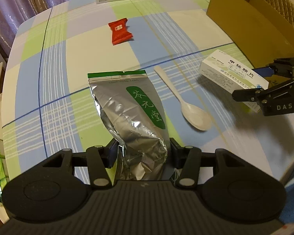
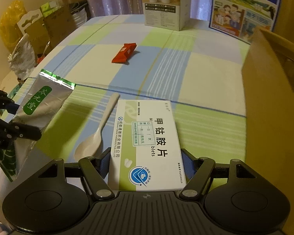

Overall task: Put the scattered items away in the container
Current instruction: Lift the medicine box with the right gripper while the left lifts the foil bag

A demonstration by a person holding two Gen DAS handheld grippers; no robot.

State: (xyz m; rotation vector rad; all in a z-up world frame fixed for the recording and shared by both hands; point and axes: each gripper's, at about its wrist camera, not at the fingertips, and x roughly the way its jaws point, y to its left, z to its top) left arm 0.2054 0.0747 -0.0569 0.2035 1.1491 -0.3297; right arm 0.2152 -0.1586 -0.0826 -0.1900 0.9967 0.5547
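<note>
My left gripper is shut on the lower end of a silver foil tea pouch with a green label, which hangs clear of the checked tablecloth. The right wrist view shows that pouch at the left, in the left gripper. My right gripper is shut on a white-and-green medicine box, its pads pressed on both long sides. A shadow lies under the box. On the cloth between the two lies a white plastic spoon. A red snack packet lies farther off.
An open brown cardboard box stands at the table's right side. At the far edge are a white carton and a blue printed box. Bags and cartons crowd the floor beyond the left edge.
</note>
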